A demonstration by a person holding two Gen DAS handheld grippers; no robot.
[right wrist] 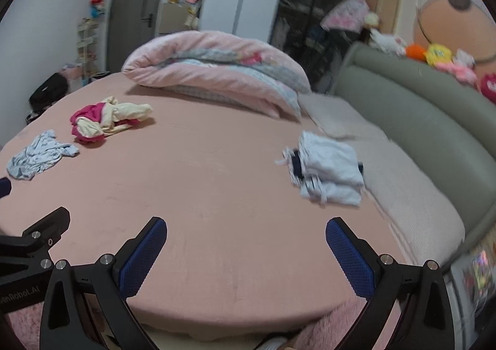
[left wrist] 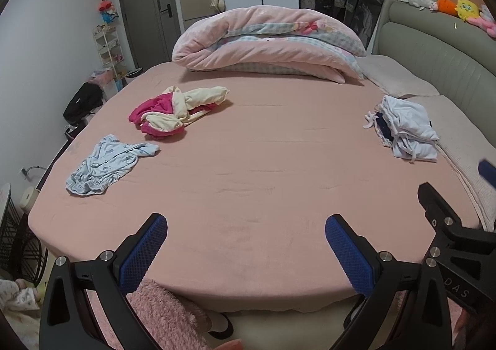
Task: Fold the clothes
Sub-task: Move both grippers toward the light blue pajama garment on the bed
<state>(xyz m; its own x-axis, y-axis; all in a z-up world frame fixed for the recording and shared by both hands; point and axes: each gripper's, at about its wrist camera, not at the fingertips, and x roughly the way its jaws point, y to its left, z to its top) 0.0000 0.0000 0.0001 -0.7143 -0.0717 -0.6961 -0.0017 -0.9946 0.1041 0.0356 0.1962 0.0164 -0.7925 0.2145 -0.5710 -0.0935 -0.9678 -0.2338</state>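
Pink sheeting covers the bed point(left wrist: 248, 182), and the clothes are spread over it in three places. A crumpled light-blue garment point(left wrist: 105, 165) is seen near the left edge of the bed. A tangled bundle of magenta and cream clothes point(left wrist: 176, 111) lies a little farther in, toward the far side. A stack of white folded clothes point(left wrist: 406, 130) is placed near the right edge, just beside the pale cover that runs along the green headboard point(left wrist: 434, 62). A rolled pink duvet point(left wrist: 266, 40) is kept at the far edge.

Both grippers are held above the near edge of the bed, and nothing is held in them. The fingers of the left gripper point(left wrist: 246, 252) are wide apart, and so are the fingers of the right gripper point(right wrist: 246, 252). The middle of the bed between the two loose heaps and the stack is bare.

Some risks can be judged from this. The magenta and cream pieces are twisted together, so two garments may be lifted at once if only one pinch is made. The blue garment is thin and bunched, so a single layer may be caught and the rest may slip away. The white stack is not very even, and it may be pushed over if a gripper passes close to it.
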